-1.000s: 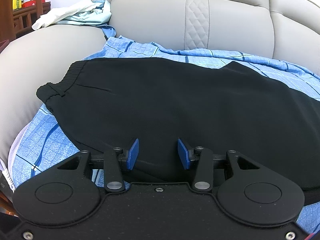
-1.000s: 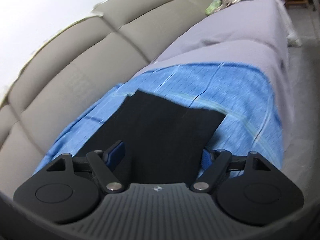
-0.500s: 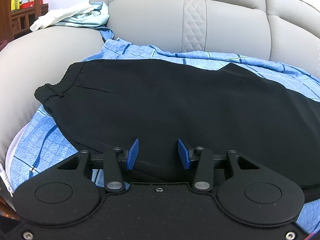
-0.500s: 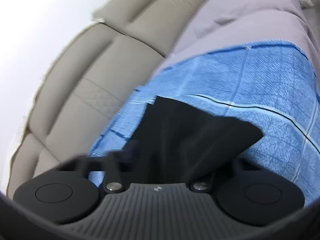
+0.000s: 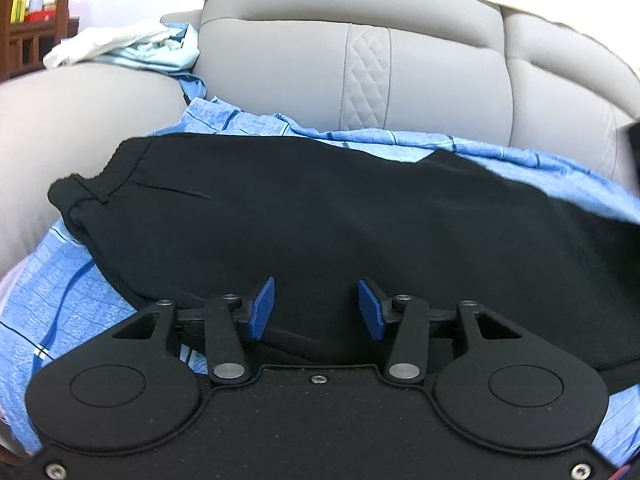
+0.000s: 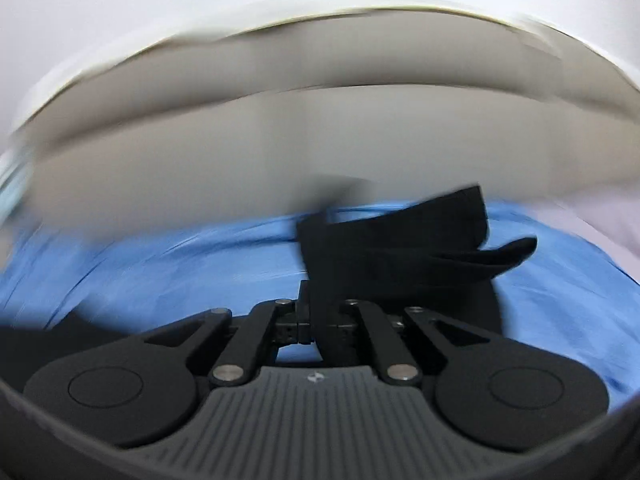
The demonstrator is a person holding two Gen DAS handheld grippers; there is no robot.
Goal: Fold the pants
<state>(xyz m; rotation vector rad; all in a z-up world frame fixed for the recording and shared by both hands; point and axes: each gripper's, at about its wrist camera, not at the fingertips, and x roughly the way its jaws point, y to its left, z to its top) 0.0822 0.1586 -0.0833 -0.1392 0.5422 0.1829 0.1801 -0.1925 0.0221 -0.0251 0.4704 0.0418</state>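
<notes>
Black pants [image 5: 320,208] lie flat across a blue checked sheet [image 5: 60,300] on the sofa seat, with the elastic waistband [image 5: 92,192] at the left. My left gripper [image 5: 316,308] hovers at the pants' near edge. Its jaws are opening, and its blue pads [image 5: 262,308] stand apart over the fabric without pressing it. In the blurred right wrist view, my right gripper [image 6: 316,324] is shut on the leg end of the pants [image 6: 400,252]. That end hangs bunched and lifted above the blue sheet [image 6: 160,272].
The grey sofa backrest [image 5: 280,72] rises right behind the pants, and a grey armrest [image 5: 60,112] bounds the left side. A heap of white and pale blue clothes [image 5: 128,44] lies on the armrest. Wooden furniture [image 5: 24,40] stands at the far left.
My right gripper went from wide open around the leg end to shut on it, then lifted it and swung toward the sofa back. The left gripper tipped slightly over the pants.
</notes>
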